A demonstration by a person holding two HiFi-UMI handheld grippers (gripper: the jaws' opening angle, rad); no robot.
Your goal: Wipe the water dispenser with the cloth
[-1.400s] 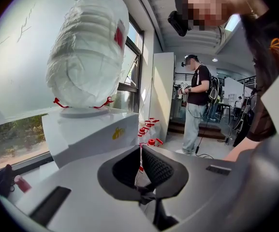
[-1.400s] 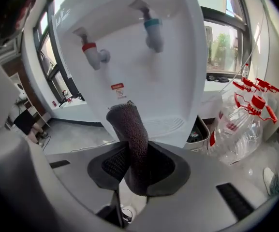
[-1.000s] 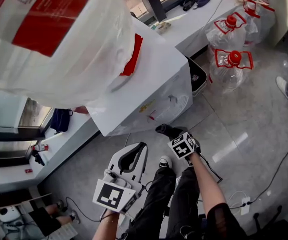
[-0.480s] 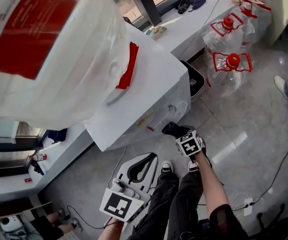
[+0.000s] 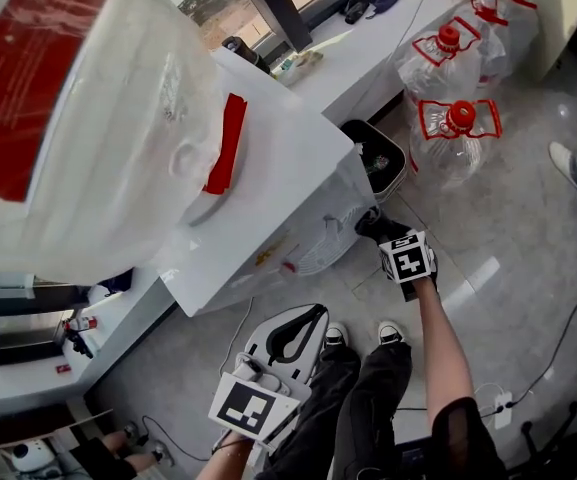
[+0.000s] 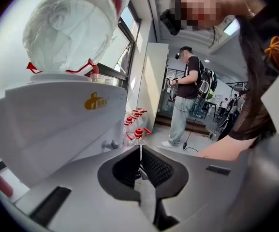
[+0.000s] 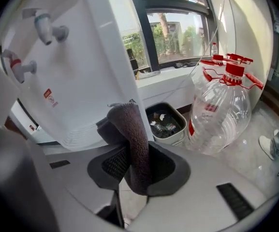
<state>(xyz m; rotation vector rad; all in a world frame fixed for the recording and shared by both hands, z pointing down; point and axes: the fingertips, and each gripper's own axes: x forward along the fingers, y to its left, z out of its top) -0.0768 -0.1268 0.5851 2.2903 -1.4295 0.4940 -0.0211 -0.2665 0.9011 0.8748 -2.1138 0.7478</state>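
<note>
The white water dispenser point(image 5: 278, 168) carries a large clear water bottle point(image 5: 78, 98) with a red label. My right gripper point(image 5: 380, 230) is shut on a dark cloth point(image 5: 370, 223), which it holds against the dispenser's lower front near its right corner. In the right gripper view the cloth point(image 7: 132, 134) hangs folded over the jaws of my right gripper point(image 7: 134, 163), just before the dispenser's white side point(image 7: 91, 66), with the two taps point(image 7: 45, 28) up on the left. My left gripper point(image 5: 298, 326) stays low by the person's legs, shut on nothing; my left gripper point(image 6: 140, 161) faces the dispenser's front point(image 6: 57, 124).
A waste bin point(image 5: 373, 158) with rubbish stands right of the dispenser. Several water bottles with red caps point(image 5: 453, 133) stand on the floor beyond it. A white window ledge point(image 5: 368, 38) runs behind. Cables point(image 5: 558, 338) lie on the floor at right. A person point(image 6: 185, 95) stands further back.
My right gripper has carried the cloth to the right and farther away along the dispenser's lower front, toward its corner. The left gripper has stayed low and shut.
</note>
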